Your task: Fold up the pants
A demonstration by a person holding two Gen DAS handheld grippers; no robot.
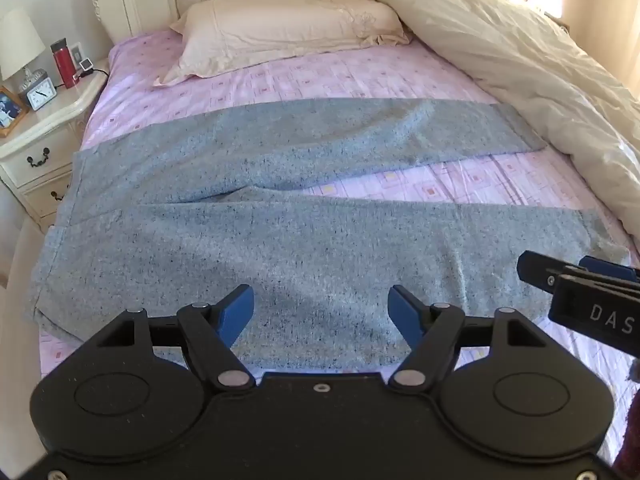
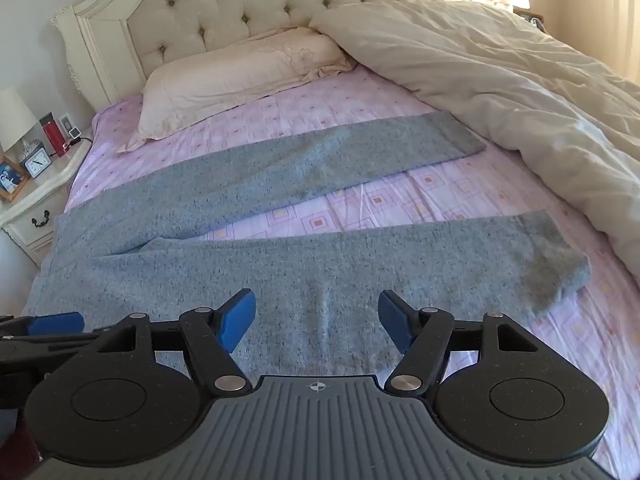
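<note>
Grey speckled pants point(image 1: 248, 216) lie spread flat across the pink patterned sheet point(image 1: 280, 76), waist at the left, both legs stretching right in a V. The near leg's cuff point(image 2: 560, 260) is rumpled; the far leg's cuff point(image 2: 460, 136) lies by the duvet. My left gripper point(image 1: 321, 312) hovers open above the near leg, nothing between its blue pads. My right gripper point(image 2: 317, 316) also stands open over the near leg, further right, holding nothing. Each gripper shows at the edge of the other's view: the right gripper point(image 1: 580, 280), the left gripper point(image 2: 48, 326).
A cream duvet point(image 1: 540, 92) is bunched along the bed's right side. A pillow point(image 1: 280, 32) lies by the tufted headboard point(image 2: 260, 0). A nightstand point(image 1: 44, 136) at the left holds a lamp, a clock, a red bottle and a photo frame.
</note>
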